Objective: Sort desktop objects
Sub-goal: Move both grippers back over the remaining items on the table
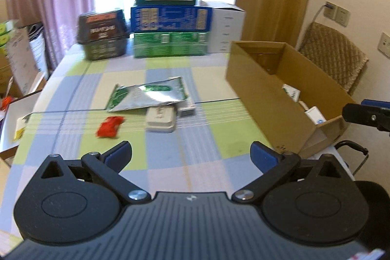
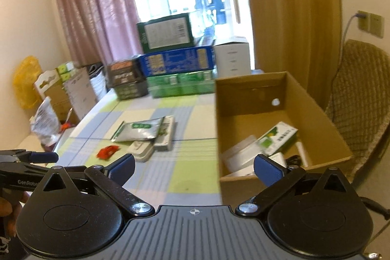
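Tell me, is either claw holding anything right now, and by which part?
Nothing is held. The left claw and right claw are both open and empty above the table.

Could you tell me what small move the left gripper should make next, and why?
Probably ease the left gripper forward and down toward the red packet. Its jaws stand open and empty, the packet lies loose on the tablecloth as the nearest item, while the cardboard box already holds others.
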`<state>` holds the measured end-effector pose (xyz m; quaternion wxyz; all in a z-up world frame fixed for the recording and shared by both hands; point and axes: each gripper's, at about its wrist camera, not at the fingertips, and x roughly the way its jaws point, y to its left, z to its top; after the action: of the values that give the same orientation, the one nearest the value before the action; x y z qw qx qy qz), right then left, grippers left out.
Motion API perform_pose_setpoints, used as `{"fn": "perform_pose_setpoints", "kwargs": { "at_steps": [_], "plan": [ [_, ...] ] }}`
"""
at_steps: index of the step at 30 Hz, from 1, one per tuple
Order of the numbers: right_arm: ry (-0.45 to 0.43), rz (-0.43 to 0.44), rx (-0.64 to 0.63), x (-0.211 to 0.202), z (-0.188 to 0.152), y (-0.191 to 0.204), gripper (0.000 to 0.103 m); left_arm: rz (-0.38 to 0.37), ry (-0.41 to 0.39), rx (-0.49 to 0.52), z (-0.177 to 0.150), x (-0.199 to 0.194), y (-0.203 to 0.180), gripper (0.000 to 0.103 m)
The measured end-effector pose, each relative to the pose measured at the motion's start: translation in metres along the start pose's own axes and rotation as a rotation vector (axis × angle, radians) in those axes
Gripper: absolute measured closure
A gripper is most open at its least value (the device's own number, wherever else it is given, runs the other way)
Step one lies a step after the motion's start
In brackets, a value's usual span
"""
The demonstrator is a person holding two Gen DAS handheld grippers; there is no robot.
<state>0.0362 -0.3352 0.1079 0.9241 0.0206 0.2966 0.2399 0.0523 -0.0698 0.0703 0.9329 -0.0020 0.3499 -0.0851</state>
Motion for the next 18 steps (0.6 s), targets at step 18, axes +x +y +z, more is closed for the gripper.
{"fn": "perform_pose_setpoints", "kwargs": {
  "at_steps": [18],
  "plan": [
    [0.055, 0.077, -0.072, 0.023, -0.010, 0.060, 0.002, 0.092, -0.004, -0.086, -0.019, -0.030, 0.061, 0.001]
  ]
}}
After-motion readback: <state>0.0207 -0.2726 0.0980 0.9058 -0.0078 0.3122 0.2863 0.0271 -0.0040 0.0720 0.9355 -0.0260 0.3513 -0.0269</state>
